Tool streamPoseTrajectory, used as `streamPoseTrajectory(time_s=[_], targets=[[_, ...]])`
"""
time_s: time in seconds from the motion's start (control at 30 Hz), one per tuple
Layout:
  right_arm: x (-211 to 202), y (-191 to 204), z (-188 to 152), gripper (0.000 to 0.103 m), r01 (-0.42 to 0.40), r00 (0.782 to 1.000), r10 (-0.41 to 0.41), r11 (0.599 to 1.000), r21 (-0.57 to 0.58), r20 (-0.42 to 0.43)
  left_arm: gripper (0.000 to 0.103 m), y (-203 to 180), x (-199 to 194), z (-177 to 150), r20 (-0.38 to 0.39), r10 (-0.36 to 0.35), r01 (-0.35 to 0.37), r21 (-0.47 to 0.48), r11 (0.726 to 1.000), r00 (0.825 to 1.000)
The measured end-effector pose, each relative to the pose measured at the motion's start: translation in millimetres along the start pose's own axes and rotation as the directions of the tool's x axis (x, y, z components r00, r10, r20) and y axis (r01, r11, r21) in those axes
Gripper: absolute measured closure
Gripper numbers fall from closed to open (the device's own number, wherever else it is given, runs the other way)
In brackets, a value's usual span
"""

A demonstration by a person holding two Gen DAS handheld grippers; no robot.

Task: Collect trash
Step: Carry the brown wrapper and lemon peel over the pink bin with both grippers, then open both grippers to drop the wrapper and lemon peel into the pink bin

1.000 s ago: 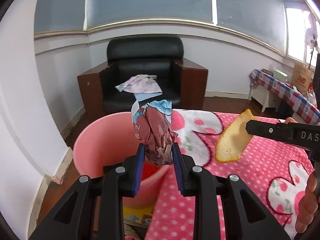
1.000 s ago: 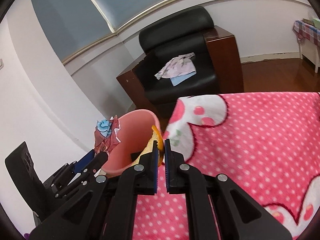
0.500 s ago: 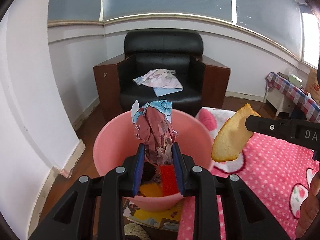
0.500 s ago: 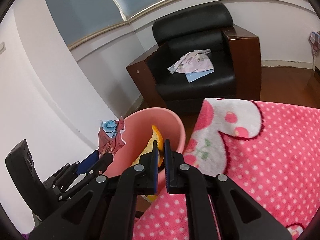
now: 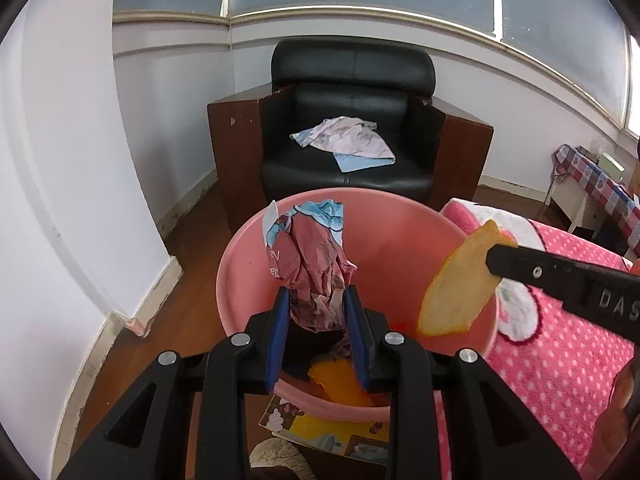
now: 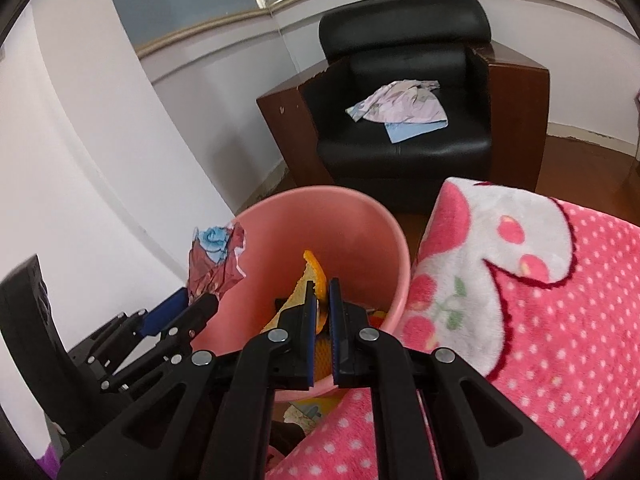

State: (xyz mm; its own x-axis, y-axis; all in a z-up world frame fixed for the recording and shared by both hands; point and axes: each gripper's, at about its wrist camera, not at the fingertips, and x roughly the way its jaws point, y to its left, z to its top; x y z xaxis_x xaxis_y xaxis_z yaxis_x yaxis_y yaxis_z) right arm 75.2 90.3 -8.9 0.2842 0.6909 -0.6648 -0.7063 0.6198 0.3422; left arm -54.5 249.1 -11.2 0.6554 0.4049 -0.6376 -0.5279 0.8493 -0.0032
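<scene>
My left gripper (image 5: 316, 300) is shut on a crumpled red-and-blue wrapper (image 5: 310, 256), held upright over the open mouth of the pink bin (image 5: 384, 216). The wrapper (image 6: 216, 264) also shows in the right wrist view at the bin's left rim. My right gripper (image 6: 320, 286) is shut on a yellow-orange peel (image 6: 310, 276) above the bin (image 6: 384, 224). From the left wrist view the peel (image 5: 456, 284) hangs over the bin's right side, pinched by the right gripper's black finger (image 5: 560, 276). Orange scraps (image 5: 340, 380) lie inside the bin.
A bed with a pink dotted blanket (image 6: 560, 320) lies right of the bin. A black armchair (image 5: 352, 120) with folded cloth (image 5: 344, 142) on its seat stands behind. A white wall (image 5: 72, 200) runs close on the left. Booklets (image 5: 320, 432) lie on the floor under the bin.
Both grippers have moved left from over the blanket to above the bin and sunk a little. The wrapper and the peel stay gripped.
</scene>
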Motion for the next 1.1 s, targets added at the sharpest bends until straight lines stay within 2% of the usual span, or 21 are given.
streamPoseTrajectory(time_s=[0.53, 0.73, 0.83, 0.87, 0.97, 1.1], targets=[[24, 9, -3, 0.097, 0.020, 0.999, -0.021, 0.999, -0.036, -0.033, 0.074, 5, 26, 0, -0.046, -0.002, 0.001, -0.027, 1.000, 0.999], [32, 10, -3, 0.097, 0.031, 0.997, -0.033, 0.999, -0.035, -0.066, 0.070, 6, 27, -1, -0.046, -0.011, 0.009, -0.033, 0.999, 0.999], [35, 7, -3, 0.096, 0.029, 0.996, -0.031, 0.999, -0.021, -0.082, 0.064, 8, 26, 0, -0.041, -0.014, 0.012, -0.037, 0.999, 0.999], [36, 7, -3, 0.094, 0.027, 0.996, -0.028, 1.000, -0.016, -0.085, 0.064, 8, 24, 0, -0.036, -0.014, 0.012, -0.037, 0.999, 0.999], [36, 7, -3, 0.080, 0.014, 0.996, -0.015, 1.000, -0.010, -0.085, 0.061, 8, 21, 1, -0.023, -0.011, 0.010, -0.031, 0.999, 1.000], [32, 9, -2, 0.076, 0.005, 0.998, -0.007, 1.000, -0.019, -0.069, 0.058, 7, 14, 2, -0.007, -0.012, 0.012, -0.031, 0.999, 1.000]])
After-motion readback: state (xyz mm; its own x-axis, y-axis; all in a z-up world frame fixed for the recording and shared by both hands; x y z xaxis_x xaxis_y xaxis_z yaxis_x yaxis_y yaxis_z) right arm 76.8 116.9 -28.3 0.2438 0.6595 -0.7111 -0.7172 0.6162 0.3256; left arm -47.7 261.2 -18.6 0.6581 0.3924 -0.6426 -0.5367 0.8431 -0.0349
